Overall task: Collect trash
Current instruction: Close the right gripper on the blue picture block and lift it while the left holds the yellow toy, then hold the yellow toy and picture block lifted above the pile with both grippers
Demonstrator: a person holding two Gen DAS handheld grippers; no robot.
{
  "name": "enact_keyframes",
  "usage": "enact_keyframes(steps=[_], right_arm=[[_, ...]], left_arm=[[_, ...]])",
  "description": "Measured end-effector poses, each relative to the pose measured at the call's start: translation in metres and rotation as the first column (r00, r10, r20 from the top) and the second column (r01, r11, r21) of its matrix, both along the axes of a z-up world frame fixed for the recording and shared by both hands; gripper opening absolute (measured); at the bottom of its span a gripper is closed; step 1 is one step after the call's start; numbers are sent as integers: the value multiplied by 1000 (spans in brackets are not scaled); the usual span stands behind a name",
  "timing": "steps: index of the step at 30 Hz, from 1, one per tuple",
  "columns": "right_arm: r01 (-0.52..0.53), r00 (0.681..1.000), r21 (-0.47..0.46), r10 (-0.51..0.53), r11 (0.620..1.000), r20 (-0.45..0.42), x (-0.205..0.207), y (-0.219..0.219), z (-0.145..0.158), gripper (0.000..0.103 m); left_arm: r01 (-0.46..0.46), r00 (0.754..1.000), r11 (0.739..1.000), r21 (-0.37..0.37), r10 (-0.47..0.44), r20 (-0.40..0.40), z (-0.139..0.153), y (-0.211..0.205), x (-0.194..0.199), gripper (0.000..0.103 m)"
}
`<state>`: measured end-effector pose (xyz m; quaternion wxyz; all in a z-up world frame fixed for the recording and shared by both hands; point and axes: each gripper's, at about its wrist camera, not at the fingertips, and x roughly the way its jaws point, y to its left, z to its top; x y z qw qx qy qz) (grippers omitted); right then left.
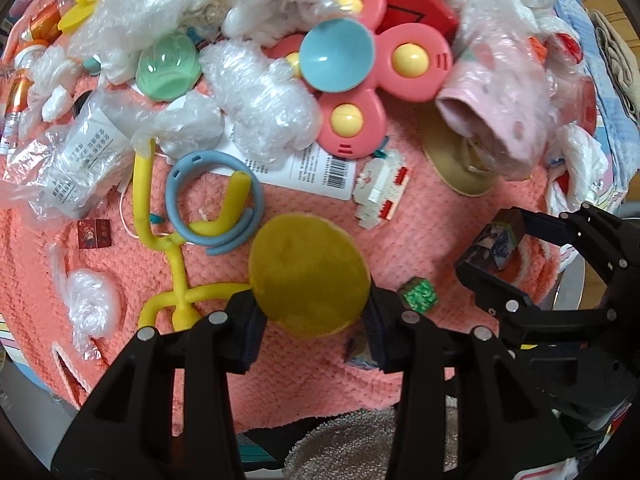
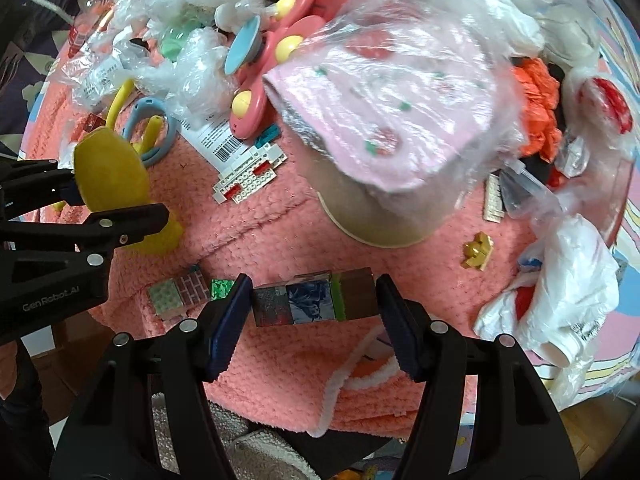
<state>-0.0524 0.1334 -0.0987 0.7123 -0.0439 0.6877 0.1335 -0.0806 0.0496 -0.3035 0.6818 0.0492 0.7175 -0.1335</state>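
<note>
Left tool [image 1: 312,312] grasping one yellow disc [image 1: 308,276], right tool [image 2: 312,312] clamping one three-cube block strip [image 2: 314,300].

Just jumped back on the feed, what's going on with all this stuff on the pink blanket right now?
A person is working with two handheld grippers over a cluttered pink blanket. The left gripper is shut on a yellow disc, held above the blanket. The right gripper is shut on a row of printed cubes. Crumpled clear plastic, a barcode label and toys such as the pink spinner lie uncollected.
</note>
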Motion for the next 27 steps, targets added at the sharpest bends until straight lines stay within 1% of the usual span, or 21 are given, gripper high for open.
enact_keyframes(steps=[1, 2, 5, 8, 12, 17, 21, 23, 26, 27], right_arm=[[6, 1000, 0, -6, 1000, 4, 0, -2, 2, 63], [12, 1000, 1, -12, 1000, 7, 0, -6, 5, 63], [22, 1000, 2, -22, 1000, 17, -1, -11, 11, 63], [33, 999, 2, -33, 999, 26, -3, -26, 20, 63], [51, 998, 6, -51, 999, 35, -7, -46, 30, 63], [79, 996, 3, -80, 997, 45, -9, -73, 44, 63], [102, 994, 15, -103, 995, 46, -17, -92, 54, 63], [114, 992, 14, -115, 993, 51, -21, -100, 59, 63], [127, 991, 20, -128, 992, 42, -23, -106, 56, 63], [129, 991, 23, -130, 991, 42, -24, -106, 56, 63]], left_arm=[[2, 1000, 1000, 0, -2, 1, 3, -1, 0, 40], [4, 1000, 1000, 0, -4, 1, 12, -8, -1, 40], [17, 1000, 1000, -3, -17, 8, 24, -25, 3, 40], [32, 999, 999, -10, -32, 15, 39, -41, 1, 40], [51, 999, 999, -18, -50, 20, 49, -57, -3, 40], [83, 996, 996, -29, -82, 32, 69, -82, -6, 40], [113, 993, 993, -29, -112, 43, 86, -110, -8, 40], [126, 991, 992, -31, -125, 48, 84, -116, -5, 40], [137, 989, 990, -39, -135, 56, 94, -128, -5, 40], [139, 989, 990, -40, -136, 57, 86, -120, -6, 40]])
